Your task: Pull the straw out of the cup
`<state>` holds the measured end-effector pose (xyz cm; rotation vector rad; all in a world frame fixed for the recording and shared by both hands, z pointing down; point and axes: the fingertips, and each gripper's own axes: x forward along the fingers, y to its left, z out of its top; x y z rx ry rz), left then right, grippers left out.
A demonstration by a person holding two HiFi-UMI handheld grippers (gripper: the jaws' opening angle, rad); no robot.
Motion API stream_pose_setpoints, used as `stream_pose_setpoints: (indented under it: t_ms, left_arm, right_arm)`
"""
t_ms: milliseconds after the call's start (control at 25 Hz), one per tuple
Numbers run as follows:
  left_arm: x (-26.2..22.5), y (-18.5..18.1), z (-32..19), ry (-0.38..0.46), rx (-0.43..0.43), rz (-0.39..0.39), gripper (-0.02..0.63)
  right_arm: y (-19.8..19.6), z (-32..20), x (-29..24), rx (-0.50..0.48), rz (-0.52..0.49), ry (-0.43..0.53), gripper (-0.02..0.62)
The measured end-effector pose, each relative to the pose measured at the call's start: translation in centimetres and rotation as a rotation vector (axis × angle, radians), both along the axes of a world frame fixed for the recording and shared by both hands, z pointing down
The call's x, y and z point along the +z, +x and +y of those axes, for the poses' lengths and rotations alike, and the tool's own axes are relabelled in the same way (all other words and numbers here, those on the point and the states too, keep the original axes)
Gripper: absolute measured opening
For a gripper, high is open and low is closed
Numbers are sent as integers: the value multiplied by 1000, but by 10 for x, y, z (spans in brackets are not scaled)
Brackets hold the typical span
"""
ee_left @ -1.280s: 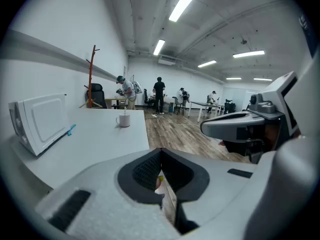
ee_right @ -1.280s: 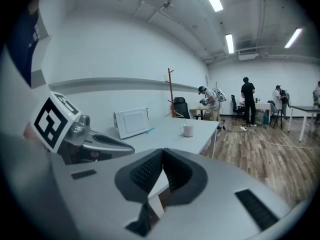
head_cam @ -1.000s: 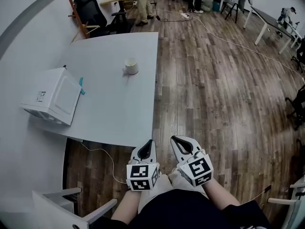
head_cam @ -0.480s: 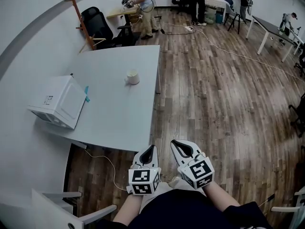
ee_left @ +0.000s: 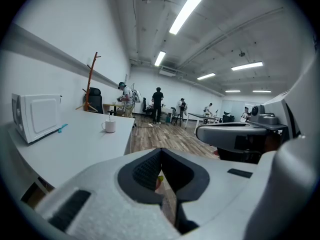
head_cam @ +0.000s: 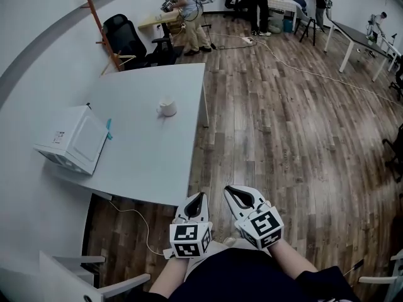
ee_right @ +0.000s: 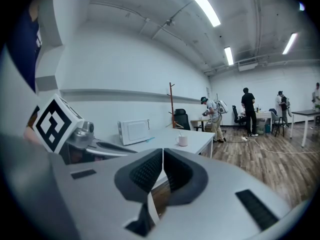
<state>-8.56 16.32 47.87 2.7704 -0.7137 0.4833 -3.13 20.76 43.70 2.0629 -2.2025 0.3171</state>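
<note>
We see a pale grey tabletop [head_cam: 145, 143] standing on a wood-plank floor [head_cam: 283, 118] in a long office room, with people at work far beyond the cup. The white cup [head_cam: 167, 108] sits on the tabletop near its floor-side edge, and the straw [ee_right: 179, 133] stands in it. A white microwave [head_cam: 70, 139] lies well to the left of the cup, and a black chair [head_cam: 126, 36] is beyond it. The left gripper [head_cam: 198, 199] and right gripper [head_cam: 232, 192] are held low at our lap, well short of the cup, side by side and pointing forward. The fingers of each are pressed together, with nothing between them
</note>
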Motion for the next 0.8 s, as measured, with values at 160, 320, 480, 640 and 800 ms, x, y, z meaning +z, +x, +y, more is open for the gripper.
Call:
stream_pose_setpoints:
  t_ms: [160, 320, 480, 640, 800]
  left_arm:
    - [3, 14, 8, 0, 4, 5, 15]
    - [3, 19, 6, 5, -7, 7, 15]
    - [7, 15, 2, -3, -19, -8, 15]
    - [9, 16, 0, -7, -22, -16, 15]
    - [11, 21, -6, -12, -20, -18, 15]
  right_arm:
    - [13, 4, 2, -6, -1, -1, 31]
    - [18, 3, 6, -14, -8, -3, 31]
    - [17, 0, 8, -25, -12, -10, 31]
    - [21, -3, 8, -23, -17, -8, 31]
    - [25, -8, 11, -21, -25, -15, 31]
